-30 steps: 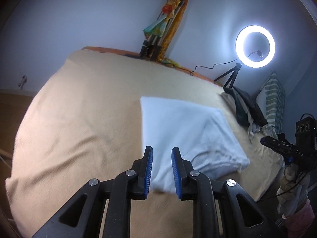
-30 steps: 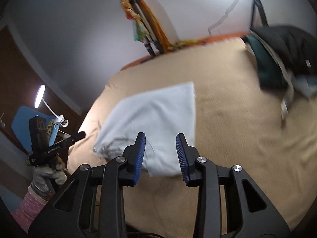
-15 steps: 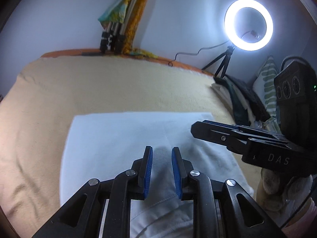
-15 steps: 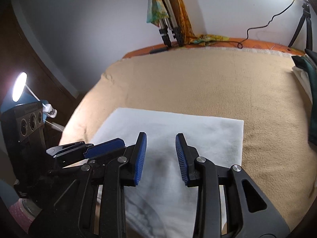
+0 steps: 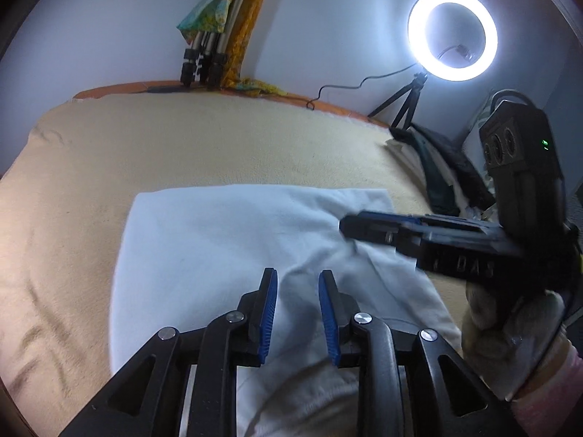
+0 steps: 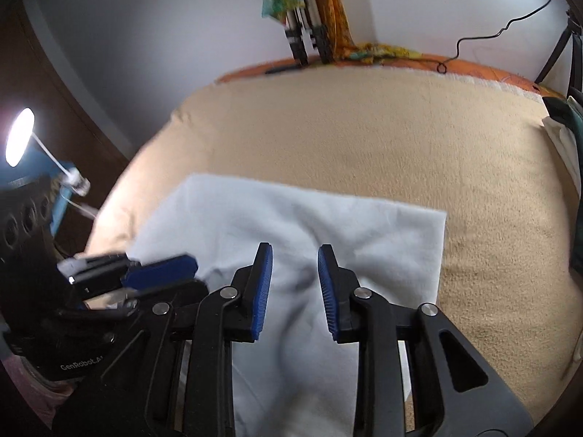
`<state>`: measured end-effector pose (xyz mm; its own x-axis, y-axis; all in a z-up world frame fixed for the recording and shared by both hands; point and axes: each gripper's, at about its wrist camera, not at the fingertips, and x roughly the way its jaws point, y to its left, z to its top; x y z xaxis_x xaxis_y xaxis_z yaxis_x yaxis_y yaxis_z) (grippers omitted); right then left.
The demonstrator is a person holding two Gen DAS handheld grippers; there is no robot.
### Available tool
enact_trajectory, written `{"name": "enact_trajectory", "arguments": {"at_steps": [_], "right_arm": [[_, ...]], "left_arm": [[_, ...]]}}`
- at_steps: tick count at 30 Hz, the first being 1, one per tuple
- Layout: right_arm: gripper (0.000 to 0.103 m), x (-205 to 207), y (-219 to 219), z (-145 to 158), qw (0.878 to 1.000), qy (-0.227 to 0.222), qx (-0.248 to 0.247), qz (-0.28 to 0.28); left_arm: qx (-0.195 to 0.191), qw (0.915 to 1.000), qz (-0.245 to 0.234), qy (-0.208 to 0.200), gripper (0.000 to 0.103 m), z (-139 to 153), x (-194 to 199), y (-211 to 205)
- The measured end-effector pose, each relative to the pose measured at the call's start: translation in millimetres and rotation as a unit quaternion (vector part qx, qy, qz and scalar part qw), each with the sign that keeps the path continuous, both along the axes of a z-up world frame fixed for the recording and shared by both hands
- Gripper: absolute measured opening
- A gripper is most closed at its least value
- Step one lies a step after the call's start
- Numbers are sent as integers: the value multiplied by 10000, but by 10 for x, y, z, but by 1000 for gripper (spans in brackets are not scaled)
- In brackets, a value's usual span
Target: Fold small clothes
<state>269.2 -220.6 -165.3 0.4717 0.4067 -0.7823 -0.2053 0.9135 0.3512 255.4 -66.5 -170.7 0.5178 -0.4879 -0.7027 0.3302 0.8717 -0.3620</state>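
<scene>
Shifted rightward, right gripper (image 5: 349, 227) perhaps touches cloth (image 5: 226, 240) near ring light (image 5: 453, 34).

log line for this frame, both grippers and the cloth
left gripper: open, over white garment | right gripper: open, over same garment | garment: flat on tan blanket, unheld

One white garment (image 5: 233, 255) on one beige blanket (image 5: 204, 145) — two grippers, one ring light (image 5: 452, 34), one desk lamp (image 6: 18, 142).
</scene>
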Motion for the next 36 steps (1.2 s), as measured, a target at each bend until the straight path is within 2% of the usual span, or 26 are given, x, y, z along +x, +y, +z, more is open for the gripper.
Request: {"name": "enact_trajectory", "arguments": {"at_steps": [3, 7, 12, 15, 16, 20, 22, 26, 31, 36], "right_arm": [[29, 30, -147, 56, 9996, -95, 136, -231], [29, 150, -342, -155, 9976, 256, 152, -630], [29, 124, -525, -228, 9949, 407, -246, -890], [50, 29, -679, -159, 9919, 397, -450, -1120], [53, -8, -731, -142, 9913, 383, -433, -1181], [55, -194, -972, -76, 9908, 497, 185, -1249], [57, -309, -1065, -86, 9892, 600, 597, -1199], [57, -463, -1133, -195, 9810, 888, 1380, -1039], [57, -559, -1172, -313, 9724, 1095, 1820, -963], [55, -476, -1125, -437, 9654, 1216, 2122, -906]], "left_arm": [[15, 10000, 72, 24, 27, 23, -98, 143], [81, 9993, 249, 253, 27, -64, -153, 337], [124, 9986, 349, 381, 29, -116, -243, 564], [116, 9983, 388, 431, 30, -122, -317, 683], [81, 9982, 434, 412, 30, -104, -340, 725], [-356, 9958, 764, 358, 41, -34, -362, 996], [-638, 9925, 932, 461, 43, -49, -304, 1116], [-1449, 9780, 1132, 984, 45, -217, -125, 1276], [-1871, 9658, 1098, 1422, 43, -407, 37, 1242], [-2023, 9616, 1064, 1520, 38, -459, 130, 1190]]}}
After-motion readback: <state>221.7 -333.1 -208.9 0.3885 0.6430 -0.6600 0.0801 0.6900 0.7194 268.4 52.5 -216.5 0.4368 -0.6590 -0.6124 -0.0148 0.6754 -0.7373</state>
